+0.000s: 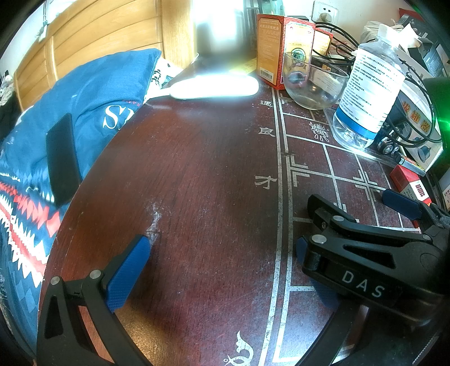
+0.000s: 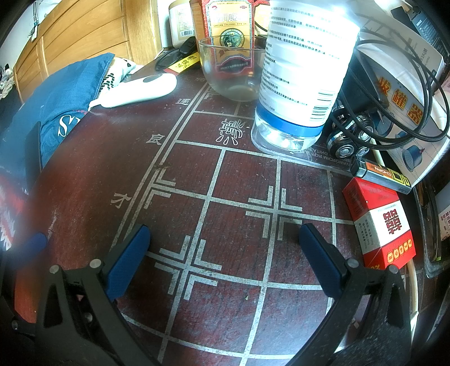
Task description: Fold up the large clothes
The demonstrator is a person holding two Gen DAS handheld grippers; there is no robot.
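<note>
1. Both grippers hover low over a dark red tabletop (image 2: pixel 230 225) printed with a pale chessboard grid.
2. The left gripper (image 1: pixel 216 261) has its blue-padded fingers (image 1: pixel 129 273) spread wide, with nothing between them and only bare wood below.
3. The right gripper (image 2: pixel 225 259) is likewise wide open, its fingers (image 2: pixel 128 261) empty above the grid lines.
4. In the left wrist view, the right gripper (image 1: pixel 362 225) shows from the side, just beside the left one, marked with the letters DAS.
5. The blue garment (image 1: pixel 92 93), with white lettering and a red and white zigzag pattern, lies off the tabletop's left edge, well apart from both grippers; neither touches it.
6. A dark phone (image 1: pixel 62 160) rests on that garment.
7. At the far edge stand a clear glass bowl (image 2: pixel 230 70), a large plastic water bottle (image 2: pixel 303 73) and an orange carton (image 2: pixel 225 25), close together.
8. A white oval device (image 2: pixel 140 90) lies near the garment.
9. A red and white cigarette pack (image 2: pixel 379 222) sits just right of the right gripper, with a lighter (image 2: pixel 379 174) beyond it.
</note>
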